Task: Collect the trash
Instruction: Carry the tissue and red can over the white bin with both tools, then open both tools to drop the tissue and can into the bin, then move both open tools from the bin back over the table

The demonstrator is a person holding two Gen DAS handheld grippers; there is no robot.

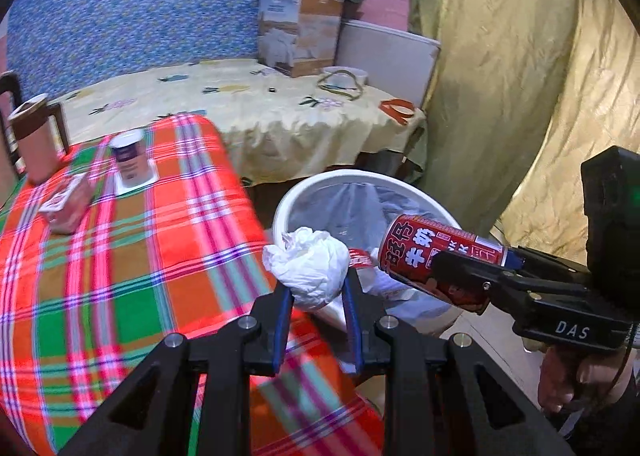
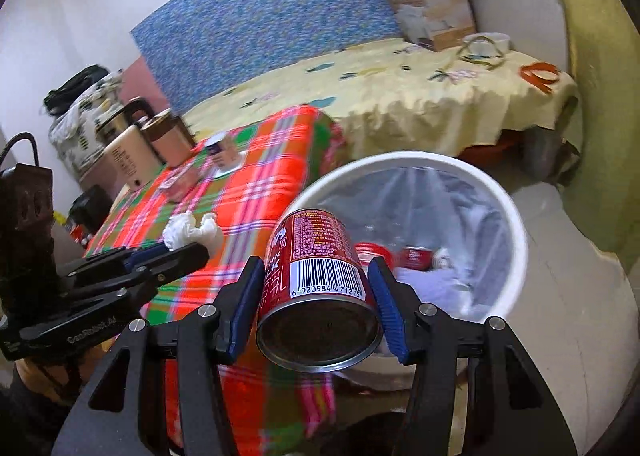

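Note:
My left gripper is shut on a crumpled white tissue, held at the right edge of the plaid table, beside the rim of the white trash bin. My right gripper is shut on a red milk can, held tilted over the bin's near rim. The can and right gripper also show in the left wrist view, over the bin. The tissue and left gripper show at left in the right wrist view. The bin has a clear liner and some trash inside.
The plaid tablecloth carries a small jar, a small carton and a brown mug. A bed with a yellow sheet lies behind, with a cardboard box. A yellow curtain hangs right.

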